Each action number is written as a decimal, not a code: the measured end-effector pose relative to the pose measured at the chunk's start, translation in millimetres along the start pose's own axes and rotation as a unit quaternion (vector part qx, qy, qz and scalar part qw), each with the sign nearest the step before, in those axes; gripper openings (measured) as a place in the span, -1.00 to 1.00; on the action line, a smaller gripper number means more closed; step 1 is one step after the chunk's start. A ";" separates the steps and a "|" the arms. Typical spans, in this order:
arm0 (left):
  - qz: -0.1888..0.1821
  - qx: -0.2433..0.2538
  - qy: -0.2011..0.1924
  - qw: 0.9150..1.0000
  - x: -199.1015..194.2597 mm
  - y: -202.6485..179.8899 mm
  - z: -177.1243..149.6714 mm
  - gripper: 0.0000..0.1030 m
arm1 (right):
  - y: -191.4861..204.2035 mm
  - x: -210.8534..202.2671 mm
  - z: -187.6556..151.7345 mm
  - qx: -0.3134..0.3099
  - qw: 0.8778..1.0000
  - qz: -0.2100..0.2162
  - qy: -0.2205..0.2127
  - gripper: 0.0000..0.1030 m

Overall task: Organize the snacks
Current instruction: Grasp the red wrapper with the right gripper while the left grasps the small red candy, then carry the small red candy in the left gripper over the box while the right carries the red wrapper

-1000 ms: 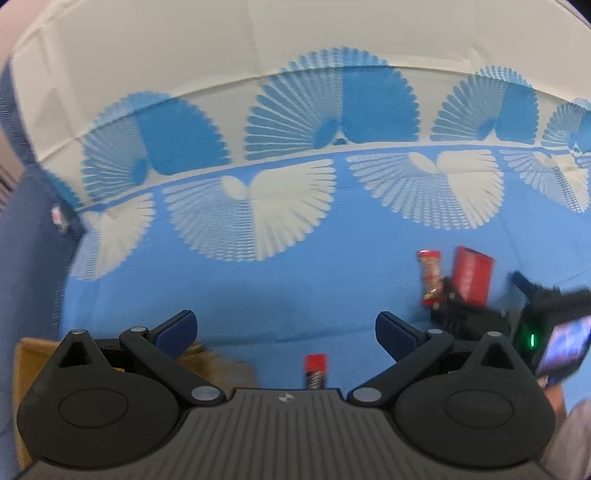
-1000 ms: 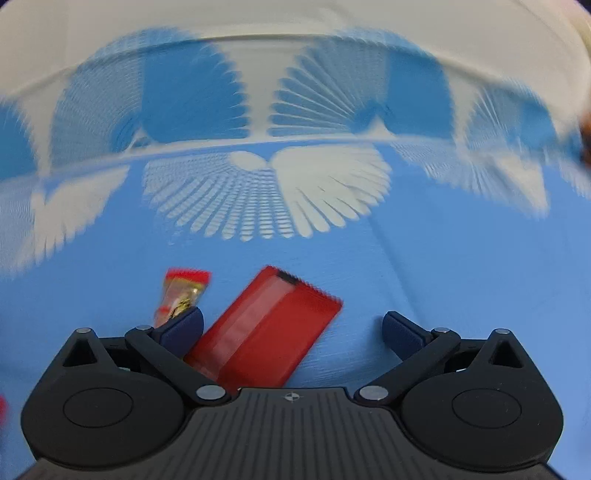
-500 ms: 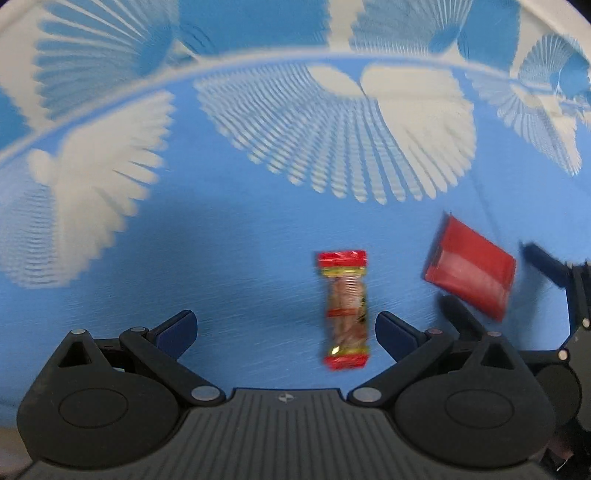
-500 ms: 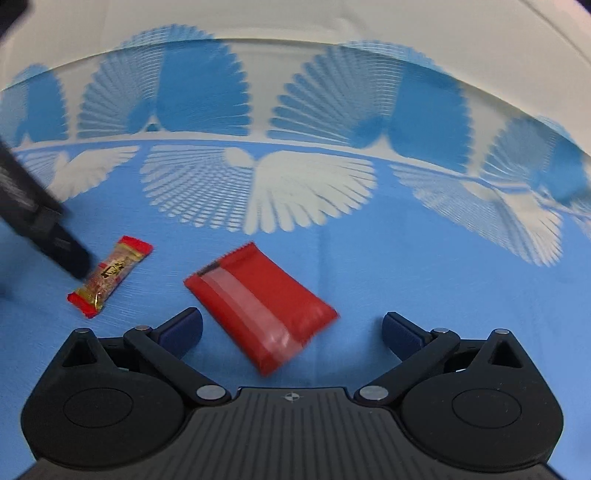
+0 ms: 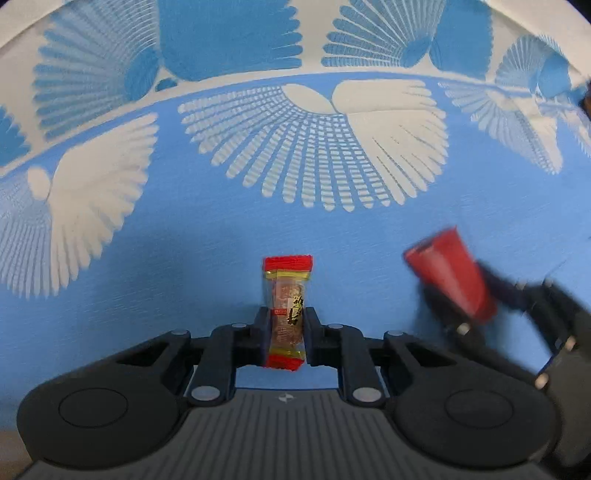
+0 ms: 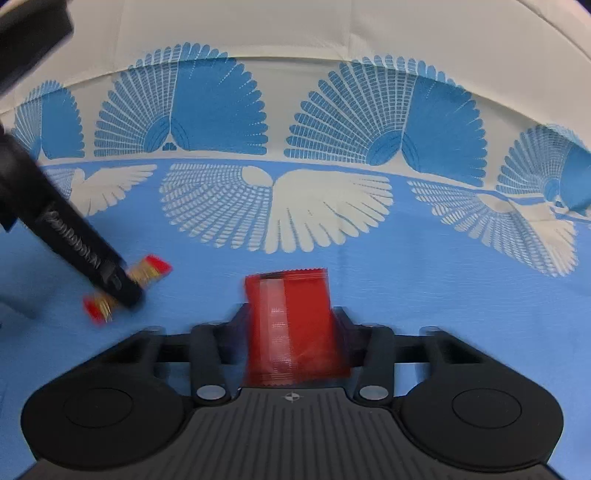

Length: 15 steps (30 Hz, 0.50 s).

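My left gripper [image 5: 286,321] is shut on a small clear snack bar with red ends [image 5: 287,295], which sticks forward between the pads. My right gripper [image 6: 291,317] is shut on a flat red packet [image 6: 291,317]. In the left wrist view the red packet [image 5: 452,269] and the right gripper [image 5: 509,295] show blurred at the right. In the right wrist view the left gripper [image 6: 114,280] and its snack bar [image 6: 151,267] show at the left. Both snacks sit low over the blue cloth.
A blue cloth with white and blue fan patterns [image 5: 295,229] covers the surface; it also fills the right wrist view [image 6: 406,273]. A plain white band of cloth [image 6: 295,33] lies at the far edge.
Both grippers were open and are now shut. The left one closed on the snack bar, the right one on the red packet, which turned lengthwise between its fingers.
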<state>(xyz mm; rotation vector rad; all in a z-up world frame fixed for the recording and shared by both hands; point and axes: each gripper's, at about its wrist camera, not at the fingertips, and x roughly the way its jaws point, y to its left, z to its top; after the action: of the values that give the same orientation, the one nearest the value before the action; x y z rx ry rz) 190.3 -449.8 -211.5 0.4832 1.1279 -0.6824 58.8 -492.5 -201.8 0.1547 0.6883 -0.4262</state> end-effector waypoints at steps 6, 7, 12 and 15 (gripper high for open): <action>-0.005 0.016 -0.026 1.000 -62.8 -10.1 -35.6 -0.63 | -0.1 -59.7 -10.8 0.085 0.995 -0.044 -0.009 -0.13; -0.007 0.022 -0.031 0.999 -75.0 -11.7 -42.8 -0.63 | 0.6 -76.7 -12.9 0.096 0.994 -0.049 -0.016 -0.13; -0.017 0.044 -0.066 0.997 -144.4 -20.6 -87.9 -0.63 | 13.1 -157.5 -25.9 0.139 0.989 -0.036 -0.040 -0.13; -0.023 0.055 -0.088 0.994 -188.6 -18.1 -120.2 -0.63 | 32.4 -207.3 -29.2 0.146 0.988 -0.023 -0.053 -0.13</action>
<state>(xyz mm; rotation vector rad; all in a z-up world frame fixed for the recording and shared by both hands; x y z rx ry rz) 49.1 -335.7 -79.6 0.4815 0.9404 -0.8139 -87.4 -386.9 -90.7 0.3907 0.5231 -0.5753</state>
